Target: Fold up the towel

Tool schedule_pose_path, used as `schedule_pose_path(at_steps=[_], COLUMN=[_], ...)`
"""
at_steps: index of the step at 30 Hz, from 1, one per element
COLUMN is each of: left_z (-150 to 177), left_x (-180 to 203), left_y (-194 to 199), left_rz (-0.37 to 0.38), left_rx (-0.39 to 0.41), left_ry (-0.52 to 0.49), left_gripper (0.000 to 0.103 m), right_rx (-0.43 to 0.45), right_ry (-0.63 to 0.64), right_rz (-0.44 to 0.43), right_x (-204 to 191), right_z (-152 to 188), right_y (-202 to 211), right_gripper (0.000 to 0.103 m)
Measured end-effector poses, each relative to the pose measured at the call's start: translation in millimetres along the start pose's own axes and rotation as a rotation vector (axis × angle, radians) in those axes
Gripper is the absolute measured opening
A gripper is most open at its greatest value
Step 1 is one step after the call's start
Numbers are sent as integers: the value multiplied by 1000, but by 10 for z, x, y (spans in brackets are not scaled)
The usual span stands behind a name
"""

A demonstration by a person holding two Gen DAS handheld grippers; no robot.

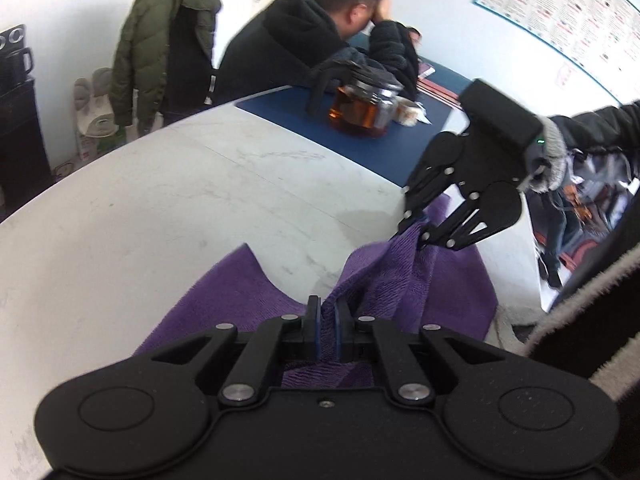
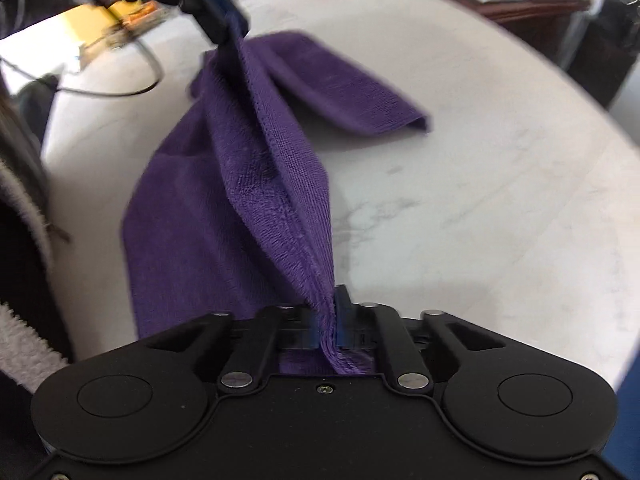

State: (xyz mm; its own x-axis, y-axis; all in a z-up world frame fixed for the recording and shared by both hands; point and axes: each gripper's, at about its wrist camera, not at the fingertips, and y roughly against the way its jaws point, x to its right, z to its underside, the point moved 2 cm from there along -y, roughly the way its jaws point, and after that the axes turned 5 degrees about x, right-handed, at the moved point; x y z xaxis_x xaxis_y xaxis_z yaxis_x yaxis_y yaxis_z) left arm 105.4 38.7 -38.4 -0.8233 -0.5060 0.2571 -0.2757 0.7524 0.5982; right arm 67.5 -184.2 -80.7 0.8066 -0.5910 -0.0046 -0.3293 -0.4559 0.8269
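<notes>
Towel (image 2: pixel 224 216), purple, lies partly on the white marbled counter (image 2: pixel 480 184), with one edge lifted and stretched taut between the two grippers. Left gripper (image 1: pixel 328 316) is closed on a pinch of towel edge; cloth bunches between its blue pads (image 1: pixel 316 320). Right gripper (image 2: pixel 330 320) is likewise clamped on the towel, a ridge of fabric running up from its jaws toward the far left. In the right wrist view the left gripper (image 2: pixel 230 20) shows at top left, holding the other end of that ridge. In the left wrist view the right gripper (image 1: pixel 412 232) stands at the right, tips on the towel near the counter's edge, held by a hand in a grey glove (image 1: pixel 552 156). One free flap of towel rests flat on the counter, far right of the ridge. Far off: glass teapot (image 1: pixel 360 108) with brown liquid on a blue mat (image 1: pixel 304 114), a seated person (image 1: pixel 288 44) in black beyond it, and a green jacket (image 1: pixel 160 40) hanging at far left.
</notes>
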Motion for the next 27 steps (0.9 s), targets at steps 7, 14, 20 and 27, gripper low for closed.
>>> schedule_pose_path(at_steps=[7, 14, 20, 27], left_z=[-552, -1391, -1620, -802], left_x=[-363, -375, 33, 474], left_y=[69, 618, 1273, 888], left_rz=[-49, -152, -185, -102], left_rx=[216, 438, 590, 383], left_ry=[153, 55, -89, -48], left_gripper=[6, 6, 6, 6], right_rx=[181, 402, 579, 463], right_ry=[-40, 87, 177, 164], right_rz=[218, 397, 509, 445], right_x=[315, 644, 608, 155], right_z=[-449, -1262, -1496, -665], right_y=[364, 990, 1606, 1269], right_gripper=[5, 5, 5, 5])
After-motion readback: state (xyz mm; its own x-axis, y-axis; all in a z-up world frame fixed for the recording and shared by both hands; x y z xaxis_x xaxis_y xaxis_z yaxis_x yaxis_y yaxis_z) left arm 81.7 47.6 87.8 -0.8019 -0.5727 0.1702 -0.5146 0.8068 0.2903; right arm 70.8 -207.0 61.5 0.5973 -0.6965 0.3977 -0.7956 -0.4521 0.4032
